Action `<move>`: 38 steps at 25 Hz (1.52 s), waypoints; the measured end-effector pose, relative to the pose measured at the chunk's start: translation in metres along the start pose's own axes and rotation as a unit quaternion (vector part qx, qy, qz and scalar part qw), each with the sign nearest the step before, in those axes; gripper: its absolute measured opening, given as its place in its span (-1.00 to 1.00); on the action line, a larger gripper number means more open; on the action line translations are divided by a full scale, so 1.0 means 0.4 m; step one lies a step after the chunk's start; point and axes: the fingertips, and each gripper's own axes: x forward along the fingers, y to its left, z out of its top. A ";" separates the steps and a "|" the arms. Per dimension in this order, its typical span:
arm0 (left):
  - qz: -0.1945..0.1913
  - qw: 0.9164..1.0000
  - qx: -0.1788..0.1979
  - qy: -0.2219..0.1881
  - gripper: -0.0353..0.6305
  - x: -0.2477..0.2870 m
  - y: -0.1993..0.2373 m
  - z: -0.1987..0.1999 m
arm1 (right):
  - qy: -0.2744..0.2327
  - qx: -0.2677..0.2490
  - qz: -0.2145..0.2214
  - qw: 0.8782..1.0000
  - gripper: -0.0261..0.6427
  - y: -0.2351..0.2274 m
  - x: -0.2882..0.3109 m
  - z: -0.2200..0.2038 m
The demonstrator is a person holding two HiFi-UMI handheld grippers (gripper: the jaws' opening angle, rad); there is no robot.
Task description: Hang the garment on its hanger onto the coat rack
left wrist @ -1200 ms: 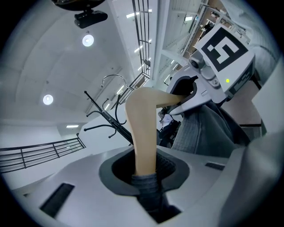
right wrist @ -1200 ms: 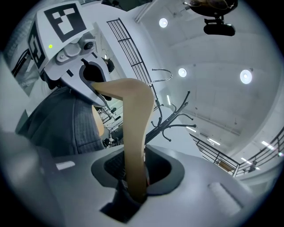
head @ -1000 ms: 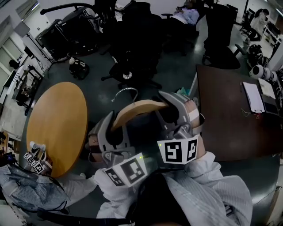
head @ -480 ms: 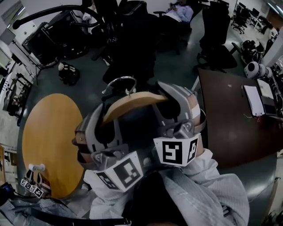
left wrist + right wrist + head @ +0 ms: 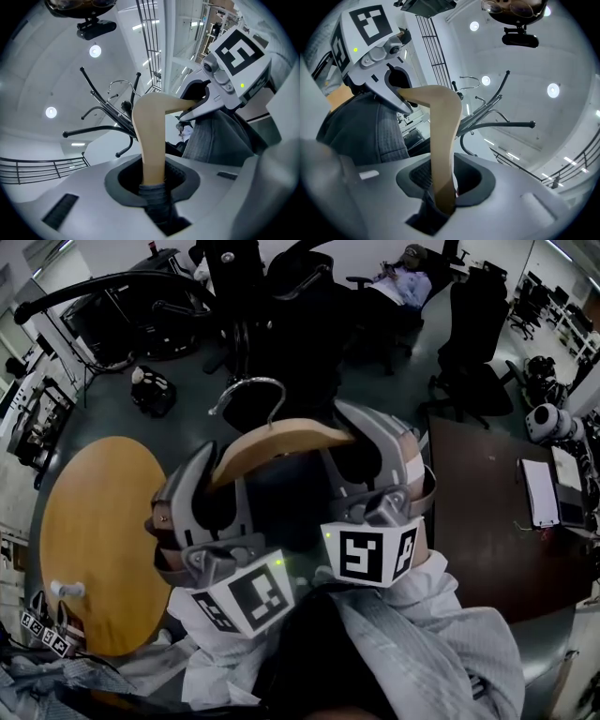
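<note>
Since a second ago you have carried the wooden hanger [image 5: 281, 439] up and closer to the coat rack [image 5: 103, 282]. Its metal hook [image 5: 251, 390] sits higher in the head view, and the round table [image 5: 94, 540] has slid down and left. Your left gripper [image 5: 214, 479] and right gripper [image 5: 361, 451] stay clamped on the hanger's two ends. Only the gripper views show the grey garment [image 5: 215, 136] hanging from it and the hook close beside the rack's black prongs [image 5: 497, 123].
</note>
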 end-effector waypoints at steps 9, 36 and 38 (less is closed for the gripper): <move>-0.016 1.000 -0.021 0.005 -0.67 0.092 -0.029 -0.030 | 0.018 -0.006 0.008 1.000 -0.62 -0.001 0.070 -0.062; 0.005 1.000 0.002 0.006 -0.67 0.165 -0.115 -0.165 | 0.032 0.009 0.023 0.999 -0.61 0.134 0.139 -0.176; 0.008 1.000 0.003 0.003 -0.67 0.167 -0.110 -0.160 | 0.031 0.014 0.027 0.999 -0.61 0.129 0.135 -0.178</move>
